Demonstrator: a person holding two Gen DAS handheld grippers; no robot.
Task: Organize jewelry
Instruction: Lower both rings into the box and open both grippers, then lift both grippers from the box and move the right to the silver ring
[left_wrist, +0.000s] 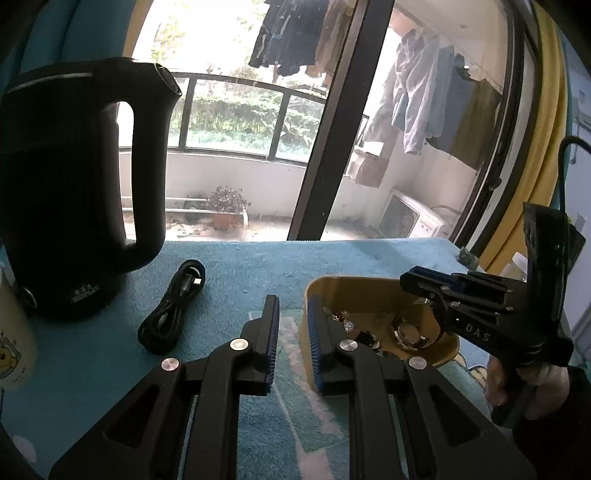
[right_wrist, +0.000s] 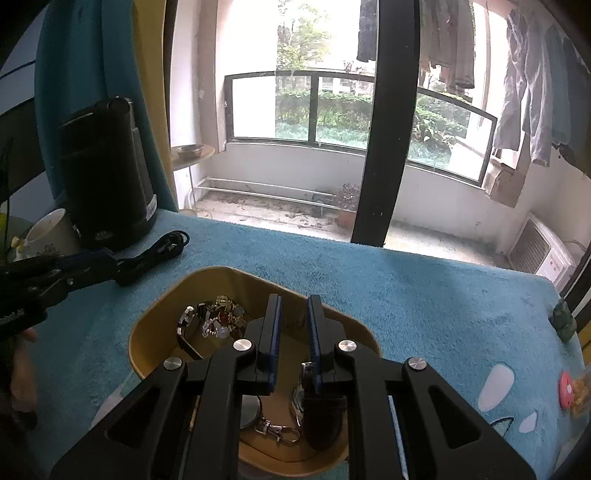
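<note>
Jewelry (right_wrist: 216, 319) sits piled in the far-left corner of a yellow tray (right_wrist: 155, 314), which rests on the blue towel-covered worktop (right_wrist: 424, 295) toward its near edge. A watch (right_wrist: 301, 391) and a round pendant with a lobster clasp (right_wrist: 275, 430) lie at the tray's near end, under your right gripper (right_wrist: 293, 336).

Handling: the pieces look small, light and slippery, and the chains are likely to tangle, so pinch one piece at a time. Take the watch across its strap or case sides, the pendant by its clasp.

Your right gripper hangs over the tray, jaws parted, nothing between them. Your left gripper (left_wrist: 293, 341) is released too, parted at the tray's left wall, empty.

Outward: a coiled black cable (left_wrist: 173, 306) lies left of the tray, with a black kettle (left_wrist: 74, 184) near the far-left corner.

Writing: "DAS" on the right gripper's body; the kettle's label is unreadable.
</note>
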